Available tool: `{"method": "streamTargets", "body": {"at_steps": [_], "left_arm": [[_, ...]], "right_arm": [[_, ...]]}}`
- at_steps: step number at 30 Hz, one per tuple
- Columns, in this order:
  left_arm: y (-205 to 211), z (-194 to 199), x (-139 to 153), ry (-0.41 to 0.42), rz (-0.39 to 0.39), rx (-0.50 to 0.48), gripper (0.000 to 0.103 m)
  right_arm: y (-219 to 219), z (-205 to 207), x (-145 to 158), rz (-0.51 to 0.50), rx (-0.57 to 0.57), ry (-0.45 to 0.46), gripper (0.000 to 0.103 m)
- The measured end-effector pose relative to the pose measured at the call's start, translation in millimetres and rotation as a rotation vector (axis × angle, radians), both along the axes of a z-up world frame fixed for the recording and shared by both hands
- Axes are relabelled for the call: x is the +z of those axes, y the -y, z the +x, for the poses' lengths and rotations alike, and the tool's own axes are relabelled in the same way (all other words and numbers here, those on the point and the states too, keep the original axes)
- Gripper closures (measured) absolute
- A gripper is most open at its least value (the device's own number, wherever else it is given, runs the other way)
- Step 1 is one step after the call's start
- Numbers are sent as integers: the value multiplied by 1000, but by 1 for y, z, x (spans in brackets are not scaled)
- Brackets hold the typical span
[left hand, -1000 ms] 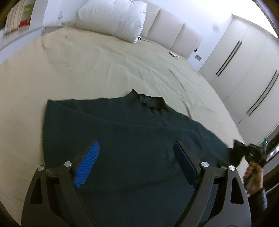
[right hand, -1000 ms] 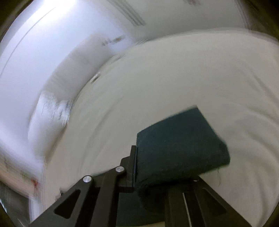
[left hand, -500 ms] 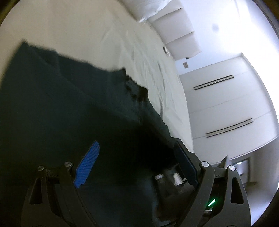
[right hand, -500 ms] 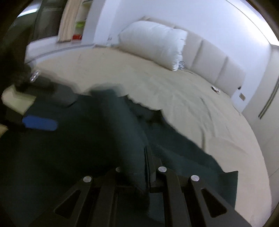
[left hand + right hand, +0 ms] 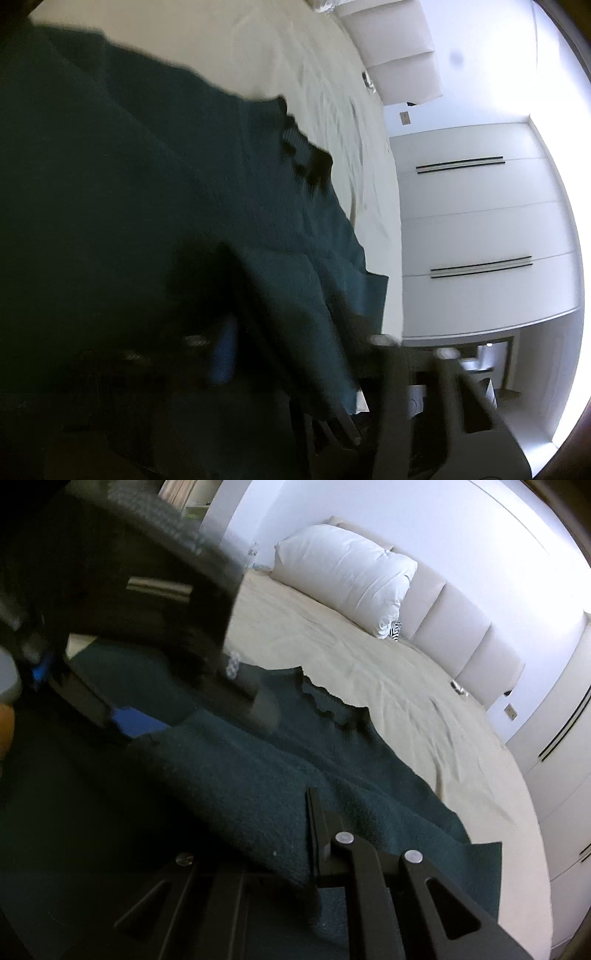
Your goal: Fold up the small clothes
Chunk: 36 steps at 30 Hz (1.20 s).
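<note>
Two grippers work one dark green sweater (image 5: 258, 775), which lies spread on the beige bed (image 5: 424, 709) with its ribbed collar (image 5: 332, 705) toward the white pillow (image 5: 343, 572). In the right wrist view we see our right gripper (image 5: 310, 849) clamped on a thick fold of the knit: the cloth bulges up between its black fingers (image 5: 317, 830) and runs away to the upper left, lifted off the layer beneath. There the left gripper (image 5: 184, 709) comes in from the upper left, its blue-padded finger (image 5: 136, 720) and its grey finger lying on either side of that same raised fold. In the left wrist view everything is blurred with motion; we make out a strip of the sweater (image 5: 295, 314) passing between a blue pad (image 5: 221, 354) on one side and a dark finger on the other, but we cannot tell whether those jaws have closed on it or merely straddle it. Beyond the sweater's edge the bed runs to a white wardrobe (image 5: 480, 229) with dark bar handles.
</note>
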<state>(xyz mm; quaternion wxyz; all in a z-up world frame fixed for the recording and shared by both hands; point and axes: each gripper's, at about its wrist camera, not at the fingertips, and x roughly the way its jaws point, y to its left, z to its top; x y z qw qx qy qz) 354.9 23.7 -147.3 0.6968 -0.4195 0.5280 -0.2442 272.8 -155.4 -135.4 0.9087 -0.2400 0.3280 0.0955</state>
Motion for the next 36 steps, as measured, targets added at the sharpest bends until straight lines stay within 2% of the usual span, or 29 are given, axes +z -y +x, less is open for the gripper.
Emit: {"method": "streamTargets", "body": {"at_steps": [1, 3, 5, 6, 7, 8, 10, 12, 15, 17, 19, 23, 26, 30, 36], "left_arm": [[1, -1, -1, 5, 4, 0, 80], [1, -3, -1, 16, 3, 7, 95], [-3, -2, 1, 29, 1, 24, 96], [-5, -1, 4, 37, 5, 30, 96], [-9, -1, 9, 54, 15, 35, 96], [-14, -1, 14, 70, 32, 37, 97], [-26, -1, 21, 93, 68, 54, 97], [-45, -1, 27, 104, 102, 95, 97], [-63, -2, 30, 115, 158, 108, 97], [-68, -1, 32, 132, 233, 103, 97], [-68, 0, 31, 139, 288, 90, 97], [-65, -5, 21, 127, 341, 73, 97], [-67, -10, 17, 125, 332, 89, 97], [-57, -13, 13, 127, 366, 59, 97], [-56, -17, 6, 127, 339, 69, 97]], "right_arm": [[2, 0, 2, 22, -5, -7, 91], [6, -2, 5, 82, -9, -33, 87], [13, -8, 9, 153, -9, -69, 74], [25, -12, 14, 232, -13, -90, 62], [34, -15, 17, 287, -14, -100, 55], [53, -19, 24, 388, -15, -123, 53], [87, -26, 35, 530, -35, -154, 52], [138, -28, 49, 696, -81, -158, 52], [215, -22, 61, 876, -188, -136, 51], [269, -21, 63, 1001, -289, -106, 50], [297, -22, 62, 1073, -331, -110, 49], [316, -9, 43, 1107, -375, -195, 49], [302, 5, 30, 1104, -357, -266, 49], [278, 29, 13, 1144, -311, -356, 49], [277, 63, -10, 1215, -320, -436, 49]]}}
